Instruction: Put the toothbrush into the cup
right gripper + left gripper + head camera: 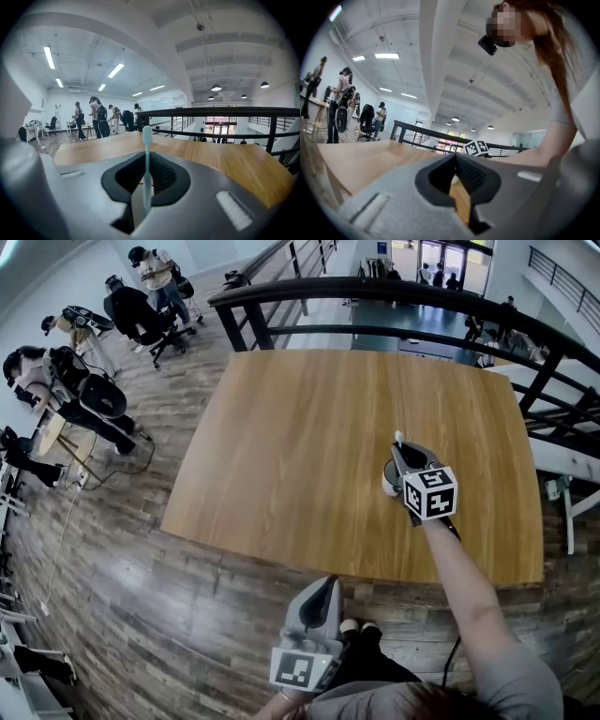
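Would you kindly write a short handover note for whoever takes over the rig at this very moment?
Right gripper: shut on the toothbrush, held upright, head up, just over the white cup.
Left gripper: shut, empty, off the near edge of the table.
Cup: on the table, partly hidden under the right gripper.
Done: toothbrush grasped and brought to the cup.
Left: I cannot tell whether its lower end is inside the cup; lower it in if needed, release, withdraw.
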Action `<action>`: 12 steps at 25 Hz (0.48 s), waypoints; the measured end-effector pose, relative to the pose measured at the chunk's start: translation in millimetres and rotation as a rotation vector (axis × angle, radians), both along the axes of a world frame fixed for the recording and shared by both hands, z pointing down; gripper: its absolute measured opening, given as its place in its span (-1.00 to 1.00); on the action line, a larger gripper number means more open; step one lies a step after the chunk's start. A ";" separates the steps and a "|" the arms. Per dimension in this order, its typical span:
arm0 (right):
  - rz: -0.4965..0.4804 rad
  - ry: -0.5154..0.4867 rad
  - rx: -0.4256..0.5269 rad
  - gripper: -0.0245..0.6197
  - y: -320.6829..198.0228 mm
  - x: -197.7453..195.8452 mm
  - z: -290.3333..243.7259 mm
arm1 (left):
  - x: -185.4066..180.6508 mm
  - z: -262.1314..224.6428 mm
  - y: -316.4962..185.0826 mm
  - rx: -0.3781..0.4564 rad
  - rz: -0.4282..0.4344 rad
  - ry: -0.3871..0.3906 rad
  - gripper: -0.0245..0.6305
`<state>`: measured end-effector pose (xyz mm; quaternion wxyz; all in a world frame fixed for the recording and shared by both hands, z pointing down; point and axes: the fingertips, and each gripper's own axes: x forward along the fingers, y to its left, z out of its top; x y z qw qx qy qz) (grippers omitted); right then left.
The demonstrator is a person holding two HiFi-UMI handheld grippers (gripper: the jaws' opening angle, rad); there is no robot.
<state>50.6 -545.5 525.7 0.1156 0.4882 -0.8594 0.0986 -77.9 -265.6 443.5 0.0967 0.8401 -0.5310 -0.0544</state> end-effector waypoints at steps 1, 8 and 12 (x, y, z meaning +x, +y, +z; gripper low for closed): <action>0.003 -0.001 0.001 -0.84 -1.1 0.4 -0.5 | 0.2 -0.1 -0.1 -0.002 -0.002 -0.004 -0.94; 0.021 0.018 0.003 -0.84 -10.7 4.4 0.6 | 0.2 -0.5 2.4 -0.005 -0.003 -0.007 -0.94; 0.013 0.008 0.000 -0.83 -10.9 4.5 0.2 | -1.7 -3.6 2.1 -0.004 -0.015 -0.016 -0.94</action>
